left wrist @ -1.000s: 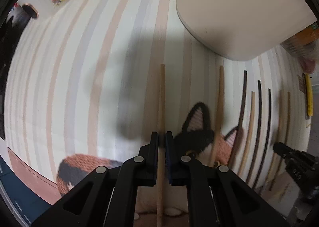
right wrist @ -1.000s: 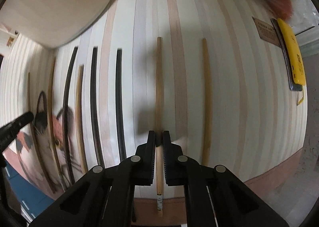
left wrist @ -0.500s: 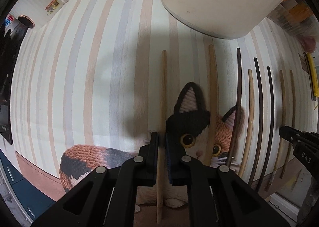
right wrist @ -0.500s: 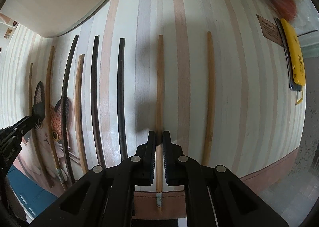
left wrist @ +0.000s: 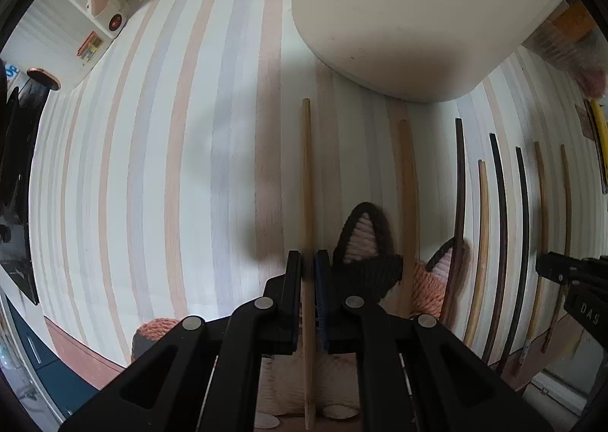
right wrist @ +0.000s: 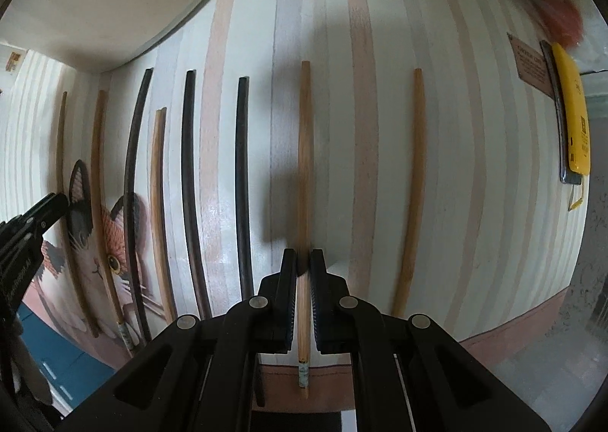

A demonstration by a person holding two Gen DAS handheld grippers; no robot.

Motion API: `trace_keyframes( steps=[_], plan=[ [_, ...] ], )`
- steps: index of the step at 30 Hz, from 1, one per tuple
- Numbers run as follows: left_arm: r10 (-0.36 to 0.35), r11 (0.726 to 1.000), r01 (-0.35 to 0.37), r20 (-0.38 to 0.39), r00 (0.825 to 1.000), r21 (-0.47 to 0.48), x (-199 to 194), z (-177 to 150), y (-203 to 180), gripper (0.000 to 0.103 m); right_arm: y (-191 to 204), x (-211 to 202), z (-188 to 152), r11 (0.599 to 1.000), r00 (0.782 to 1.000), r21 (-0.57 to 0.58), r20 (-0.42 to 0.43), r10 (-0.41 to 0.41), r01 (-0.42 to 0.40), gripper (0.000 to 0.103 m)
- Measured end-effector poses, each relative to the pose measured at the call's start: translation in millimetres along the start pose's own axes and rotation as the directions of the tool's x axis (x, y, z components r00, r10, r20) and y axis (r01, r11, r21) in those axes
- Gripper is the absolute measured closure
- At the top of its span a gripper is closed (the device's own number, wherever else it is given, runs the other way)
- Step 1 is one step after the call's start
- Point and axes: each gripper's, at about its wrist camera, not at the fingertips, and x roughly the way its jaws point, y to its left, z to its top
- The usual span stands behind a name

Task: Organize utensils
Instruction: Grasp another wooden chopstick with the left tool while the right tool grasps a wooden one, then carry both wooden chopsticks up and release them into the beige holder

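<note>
Several chopsticks lie in a row on a striped placemat (left wrist: 152, 185) with a cat picture (left wrist: 364, 242). My left gripper (left wrist: 307, 266) is shut on a pale wooden chopstick (left wrist: 306, 173), the leftmost of the row. My right gripper (right wrist: 303, 265) is shut on a light brown chopstick (right wrist: 304, 151), with another brown chopstick (right wrist: 414, 166) to its right and dark chopsticks (right wrist: 241, 173) to its left. The right gripper also shows at the right edge of the left wrist view (left wrist: 570, 280). The left gripper shows at the left edge of the right wrist view (right wrist: 34, 219).
A cream rounded container (left wrist: 399, 14) stands just beyond the chopstick tips. A yellow and black tool (right wrist: 573, 116) lies past the mat's right edge. A white and pink device (left wrist: 102, 2) stands at the far left. The mat's brown front border (right wrist: 513, 329) is close.
Both grippers stay shut on their chopsticks. The views have shifted slightly closer to the mat, and the left gripper's view has drifted so the container sits more to the centre.
</note>
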Motion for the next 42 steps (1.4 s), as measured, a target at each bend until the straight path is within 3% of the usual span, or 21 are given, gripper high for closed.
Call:
trace_keyframes(
  steps=[5,9,13,22,32,42],
  plan=[
    [0.016,1.000,-0.016,-0.009,1.000,0.016,0.2,3.9,-0.6,0.098,-4.0,4.9,24.2,1.000,1.000,0.000,-0.029,-0.003,0.003,0.095],
    [0.022,1.000,-0.022,0.015,1.000,-0.011,-0.7,7.6,-1.3,0.098,-6.2,1.9,27.6,1.000,1.000,0.012,0.014,-0.005,0.005,0.095],
    [0.053,0.998,-0.052,0.044,0.998,-0.026,-5.7,-1.8,-1.8,0.098,-14.9,-7.9,0.2,0.999,0.997,0.036,0.074,-0.010,0.008,0.096],
    [0.038,0.996,-0.024,0.168,0.985,-0.085,-51.4,-17.6,9.0,0.098,-27.2,-51.6,-27.0,0.997,0.977,0.055,0.209,0.033,-0.046,0.096],
    [0.044,0.989,-0.001,0.293,0.955,-0.148,-111.9,-26.5,34.9,0.098,-27.6,-108.0,-53.8,0.993,0.920,0.026,0.378,0.100,-0.119,0.096],
    [0.057,0.978,0.028,0.396,0.917,-0.207,-155.6,-24.9,53.9,0.099,-21.9,-140.7,-44.0,0.985,0.857,-0.010,0.492,0.154,-0.171,0.096]
  ],
)
